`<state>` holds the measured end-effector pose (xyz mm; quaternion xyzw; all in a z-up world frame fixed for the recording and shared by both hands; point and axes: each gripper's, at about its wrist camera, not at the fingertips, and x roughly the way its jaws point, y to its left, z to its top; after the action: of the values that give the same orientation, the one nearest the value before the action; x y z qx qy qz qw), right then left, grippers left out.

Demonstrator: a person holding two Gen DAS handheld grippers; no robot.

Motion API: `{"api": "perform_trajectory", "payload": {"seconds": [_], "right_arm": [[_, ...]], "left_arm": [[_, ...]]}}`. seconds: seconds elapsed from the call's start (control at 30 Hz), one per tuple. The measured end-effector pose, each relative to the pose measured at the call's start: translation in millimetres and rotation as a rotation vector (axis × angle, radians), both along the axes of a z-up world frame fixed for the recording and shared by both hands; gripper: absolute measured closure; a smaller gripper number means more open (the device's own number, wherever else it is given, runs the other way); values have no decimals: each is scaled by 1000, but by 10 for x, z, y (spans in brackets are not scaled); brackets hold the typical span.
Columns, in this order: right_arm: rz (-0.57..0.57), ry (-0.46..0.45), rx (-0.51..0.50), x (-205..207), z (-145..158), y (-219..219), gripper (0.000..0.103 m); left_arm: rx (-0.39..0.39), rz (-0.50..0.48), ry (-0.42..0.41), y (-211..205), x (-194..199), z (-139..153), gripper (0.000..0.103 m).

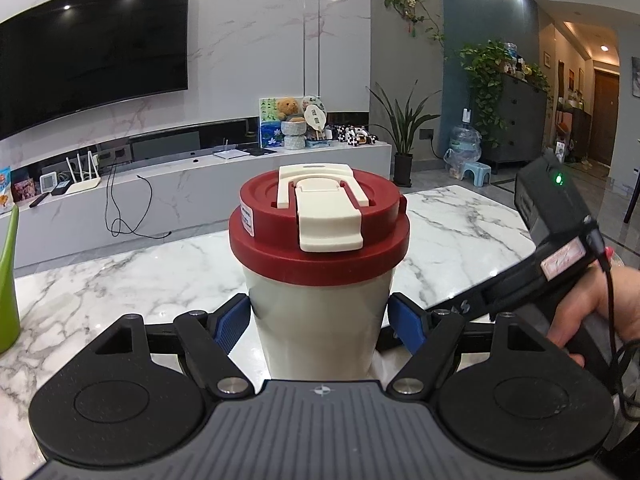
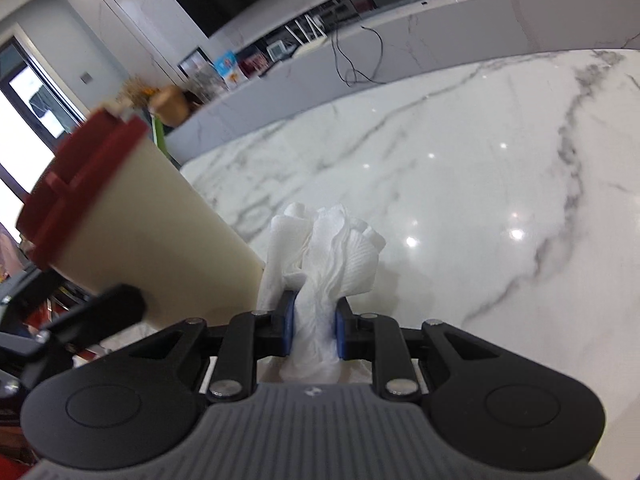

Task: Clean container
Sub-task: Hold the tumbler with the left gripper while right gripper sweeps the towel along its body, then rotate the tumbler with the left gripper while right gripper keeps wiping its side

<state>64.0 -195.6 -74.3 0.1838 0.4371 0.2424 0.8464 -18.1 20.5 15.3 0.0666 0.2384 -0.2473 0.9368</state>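
Note:
A cream cup (image 1: 320,320) with a red lid (image 1: 320,236) and a cream flip cap stands upright between my left gripper's (image 1: 320,320) blue pads (image 1: 230,326), which are shut on its body. In the right wrist view the same cup (image 2: 160,232) leans across the left side, and the red lid (image 2: 76,184) is blurred. My right gripper (image 2: 314,328) is shut on a crumpled white paper towel (image 2: 324,252), and the towel touches the cup's lower side. The right gripper's body (image 1: 560,248) and the hand on it show at the right of the left wrist view.
A white marble table (image 2: 460,184) lies under both grippers. A green object (image 1: 8,280) stands at the table's left edge. Behind are a TV (image 1: 92,48), a low marble cabinet (image 1: 200,192) with cables and small items, potted plants (image 1: 404,128) and a hallway to the right.

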Motion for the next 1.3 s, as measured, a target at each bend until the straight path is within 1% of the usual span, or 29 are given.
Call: {"api": "perform_trajectory", "payload": {"seconds": [0.1, 0.27, 0.37, 0.43, 0.5, 0.53, 0.63, 0.7, 0.77, 0.9, 1.0, 1.2, 1.3], "right_arm": [[8, 13, -38, -13, -63, 44, 81], [13, 42, -60, 18, -158, 64, 80], [16, 47, -60, 36, -167, 64, 80], [15, 46, -60, 42, -162, 69, 80], [15, 47, -62, 44, -160, 73, 80], [15, 47, -62, 42, -158, 74, 80], [14, 48, -64, 36, -150, 81, 80], [14, 49, -65, 40, -148, 83, 80], [14, 49, -65, 42, -146, 83, 80], [13, 51, -65, 50, -145, 88, 80], [13, 52, -64, 55, -146, 85, 80], [17, 60, -59, 66, -140, 81, 80], [13, 51, -43, 82, -103, 44, 80]], "left_arm": [[2, 16, -1, -23, -4, 9, 28], [4, 57, -6, -65, -25, 22, 27], [-24, 130, -10, -129, -80, 3, 24], [-47, 186, -19, -176, -122, -9, 24], [-67, 257, -38, -237, -168, -26, 24], [-58, 288, -54, -291, -206, -33, 24], [2, 373, -138, -460, -308, -16, 23], [16, 399, -172, -538, -348, 8, 23], [1, 412, -185, -576, -377, 42, 23], [-15, 426, -180, -589, -382, 50, 27], [-15, 408, -184, -559, -345, 43, 27], [-36, 327, -165, -372, -255, 35, 28], [-32, 252, -162, -274, -209, 40, 28]]}}
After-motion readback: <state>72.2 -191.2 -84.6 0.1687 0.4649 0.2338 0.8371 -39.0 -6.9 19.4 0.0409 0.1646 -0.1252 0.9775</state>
